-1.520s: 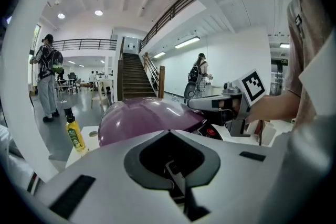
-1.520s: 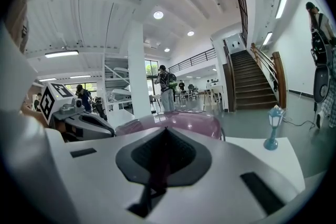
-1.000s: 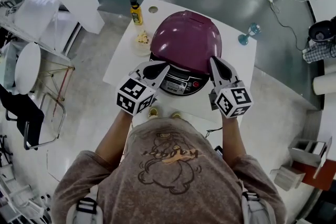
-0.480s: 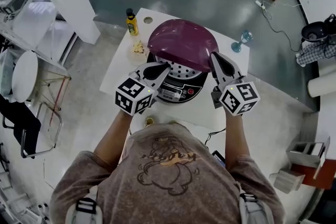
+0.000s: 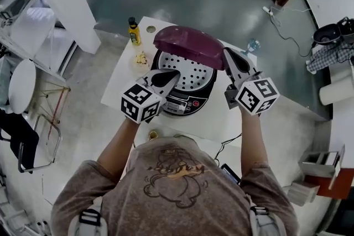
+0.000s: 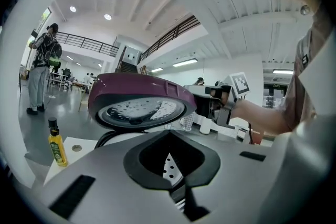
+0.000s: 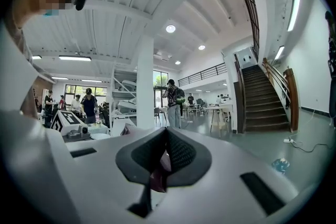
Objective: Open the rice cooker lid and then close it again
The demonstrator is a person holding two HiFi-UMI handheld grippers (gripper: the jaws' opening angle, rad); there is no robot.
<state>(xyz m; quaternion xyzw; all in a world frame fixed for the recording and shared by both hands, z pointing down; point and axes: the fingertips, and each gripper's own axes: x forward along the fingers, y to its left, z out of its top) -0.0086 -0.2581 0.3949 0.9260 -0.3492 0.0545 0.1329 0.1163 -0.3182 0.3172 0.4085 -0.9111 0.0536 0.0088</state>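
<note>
Though hidden overhead, lid (image 6: 137,87) underside visible, left gripper view

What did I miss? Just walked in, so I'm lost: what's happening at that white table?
A person works a rice cooker on the white table with two handheld grippers. The right gripper is shut on the edge of the maroon lid, which stands partly raised above the perforated tray inside. The left gripper, shut and empty, sits by the cooker's front rim.

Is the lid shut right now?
No, the lid stands raised, and the perforated plate under it is exposed.
</note>
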